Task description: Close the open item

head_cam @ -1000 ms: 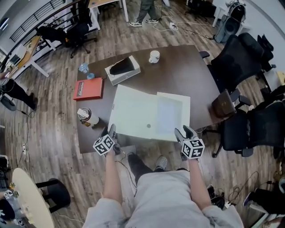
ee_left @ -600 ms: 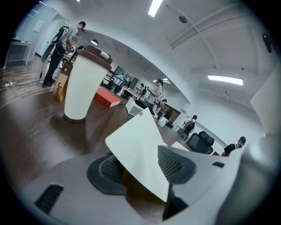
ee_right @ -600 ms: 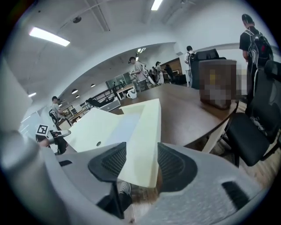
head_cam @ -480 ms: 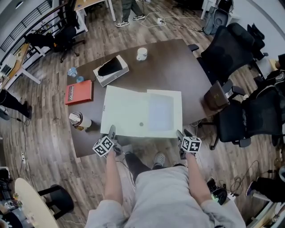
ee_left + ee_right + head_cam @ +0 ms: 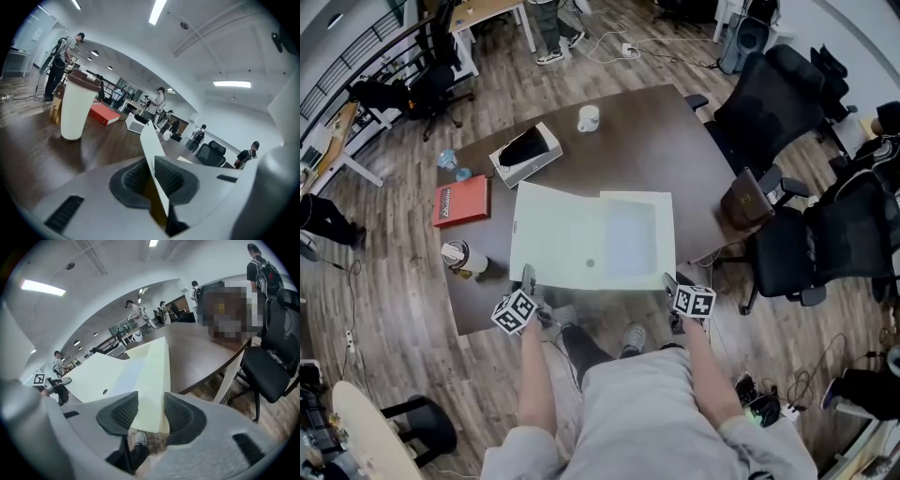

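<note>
On the table (image 5: 656, 141) the folder (image 5: 572, 239) lay open; we had just clamped left gripper (image 5: 528, 279) and right gripper (image 5: 668, 284) on its edge.

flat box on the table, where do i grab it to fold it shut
Take the lid by its thin near edge, coming from the table's near side: it lies open with that edge facing the person, so a tool can pinch it. The left tool has just closed on that edge; the right tool has just been closing on the tray half's near wall.
</note>
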